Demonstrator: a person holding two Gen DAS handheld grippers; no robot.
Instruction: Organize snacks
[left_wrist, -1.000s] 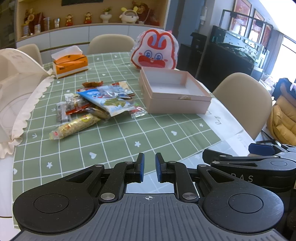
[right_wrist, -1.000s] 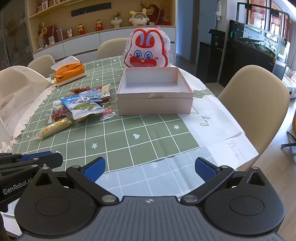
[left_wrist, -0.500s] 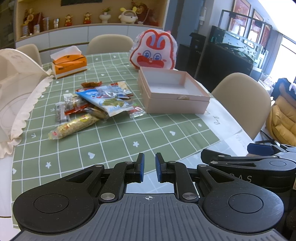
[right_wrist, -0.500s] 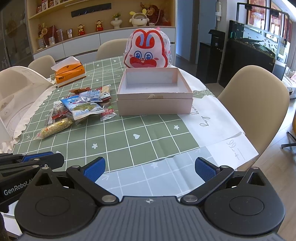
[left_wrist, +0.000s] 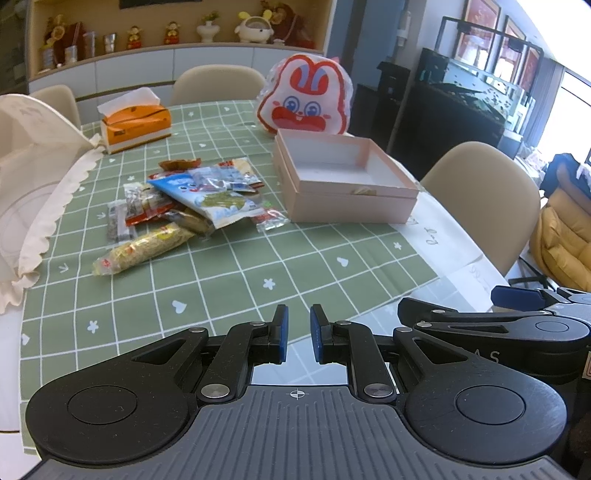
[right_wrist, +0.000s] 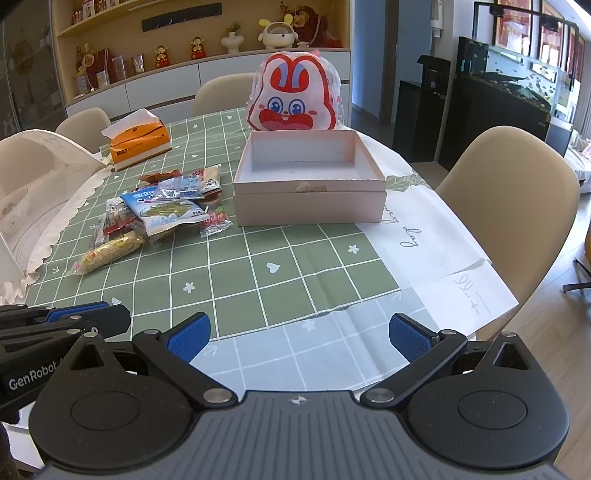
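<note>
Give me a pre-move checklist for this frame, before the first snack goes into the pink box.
1. Pink box open and empty: ok.
2. Snack pile in view, left of the box on the green tablecloth: ok.
3. Right claw open, nothing between its pads: ok.
4. Left claw ready to grasp: not ok, jaws nearly closed and empty.
5. Path from claws to pile free of clutter: ok.
6. Long yellow snack bar lies apart enough for a single pick: cannot tell; its far end meets the pile.
</note>
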